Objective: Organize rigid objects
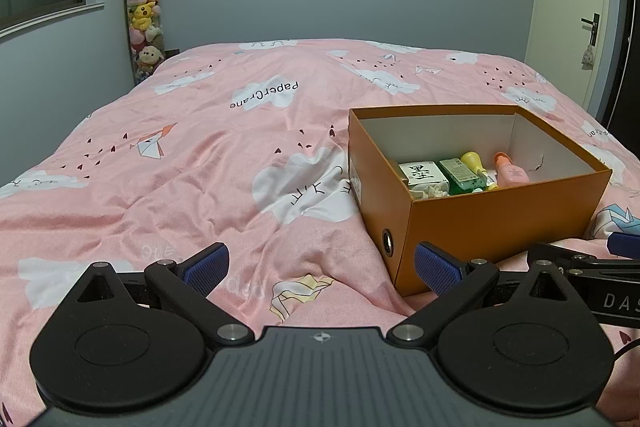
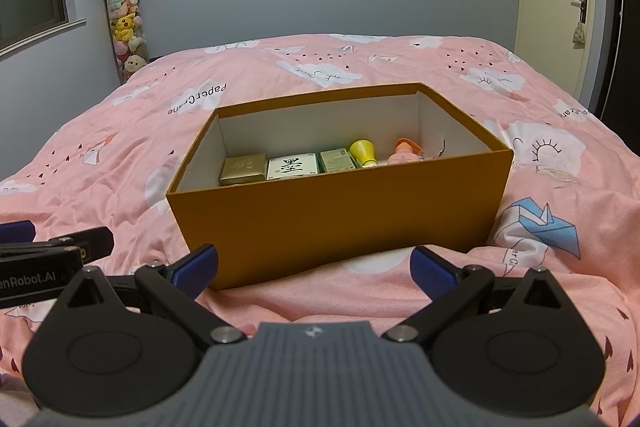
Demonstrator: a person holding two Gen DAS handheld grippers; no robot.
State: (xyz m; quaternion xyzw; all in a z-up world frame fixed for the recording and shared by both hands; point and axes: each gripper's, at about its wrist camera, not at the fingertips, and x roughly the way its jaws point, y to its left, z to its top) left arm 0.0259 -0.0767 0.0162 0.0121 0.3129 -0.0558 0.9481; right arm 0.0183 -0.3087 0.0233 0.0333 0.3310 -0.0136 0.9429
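an orange box (image 2: 340, 215) sits open on the pink bedcover (image 1: 180, 167), and the small rigid things are already inside it, lined up along the near wall: a gold box (image 2: 243, 169), a white box with black characters (image 2: 293, 166), a green packet (image 2: 337, 160), a yellow bottle (image 2: 363, 153) and a pink bottle (image 2: 404, 155). no loose item shows on the cover in either view, so the sorting looks close to done (or done, as far as these pictures reach).

the left gripper (image 1: 320, 267) hovers low over the cover just beside the box's near left corner, its jaws spread wide with nothing between them. the right gripper (image 2: 314, 265) faces the box's long front wall, jaws likewise spread and empty, their tips near the cardboard. the two tools hang close beside each other, each catching the edge of the other's view.

the risks from here are mostly about the soft footing. the cover is rumpled and springy, so a push on the front wall could tilt or slide the box and knock the upright bottles over. a finger could also snag a fold of fabric. with both grippers this close together, a sideways move by one could strike the other.
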